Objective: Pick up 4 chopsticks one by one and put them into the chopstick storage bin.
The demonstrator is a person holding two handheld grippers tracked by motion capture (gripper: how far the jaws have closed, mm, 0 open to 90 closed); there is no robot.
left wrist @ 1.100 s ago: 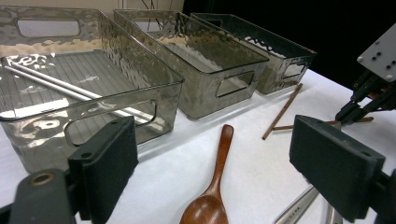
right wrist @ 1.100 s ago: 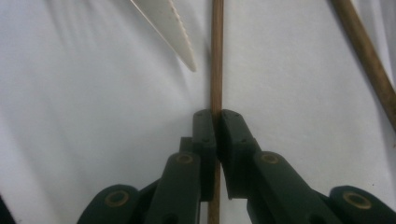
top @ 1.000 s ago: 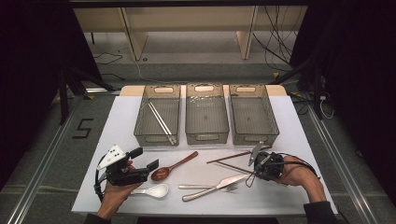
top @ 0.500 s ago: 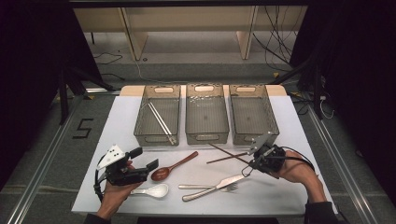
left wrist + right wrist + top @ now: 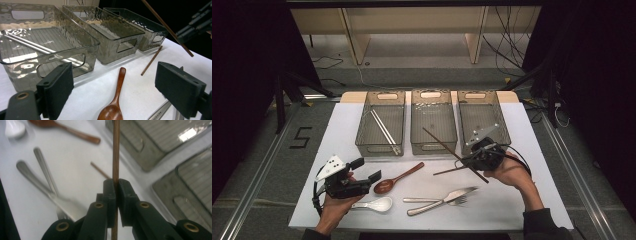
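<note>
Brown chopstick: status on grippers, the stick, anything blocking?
Right gripper shut on brown chopstick, stick angled over middle bin. Left gripper open, holding nothing, beside wooden spoon. Second brown chopstick on table. Path unobstructed.

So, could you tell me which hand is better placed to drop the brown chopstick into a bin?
The right: the right gripper already clamps the chopstick, lifted near the bins. The left gripper rests open by the wooden spoon.

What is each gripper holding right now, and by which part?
The right gripper is shut on a brown chopstick, pinched nearer its lower end. The left gripper is open, holding nothing.
</note>
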